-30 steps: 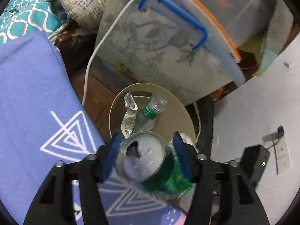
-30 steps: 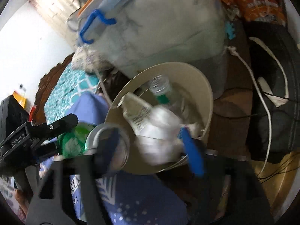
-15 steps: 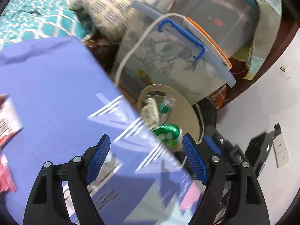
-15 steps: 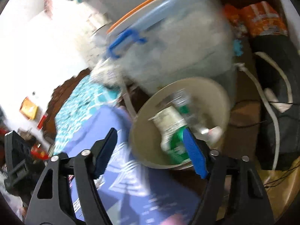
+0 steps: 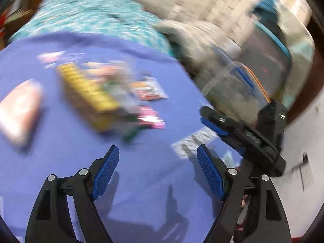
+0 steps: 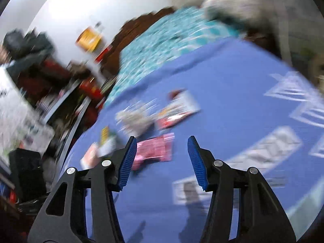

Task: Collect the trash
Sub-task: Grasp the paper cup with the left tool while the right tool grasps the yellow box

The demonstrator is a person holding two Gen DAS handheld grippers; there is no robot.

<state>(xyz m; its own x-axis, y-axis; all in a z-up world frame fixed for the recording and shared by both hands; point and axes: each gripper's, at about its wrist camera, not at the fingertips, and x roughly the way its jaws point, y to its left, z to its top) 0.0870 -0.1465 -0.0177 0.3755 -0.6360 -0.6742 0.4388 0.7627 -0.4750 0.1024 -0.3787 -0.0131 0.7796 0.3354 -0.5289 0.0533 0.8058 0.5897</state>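
Both views are blurred by motion. Several pieces of trash lie on a blue-violet cloth [image 5: 60, 162]. In the left wrist view I see a yellow box [image 5: 89, 93], a pink packet [image 5: 20, 109], a red and white wrapper [image 5: 149, 90] and a small pink wrapper [image 5: 151, 118]. My left gripper [image 5: 158, 170] is open and empty above the cloth. In the right wrist view a pink wrapper [image 6: 156, 149] lies just ahead of my open, empty right gripper [image 6: 161, 160], with a red and white wrapper [image 6: 178, 109] and crumpled grey paper [image 6: 133, 119] beyond. The other gripper [image 5: 243, 133] shows at right.
A teal patterned bedspread [image 5: 91, 16] lies behind the cloth. A clear storage box with an orange and blue lid [image 5: 243, 85] stands at the right. A dark cluttered shelf [image 6: 40, 81] is at the left in the right wrist view.
The left gripper let go of the green can, which fell into the beige bin. Both grippers have swung away from the bin and now face the trash on the blue cloth, open.
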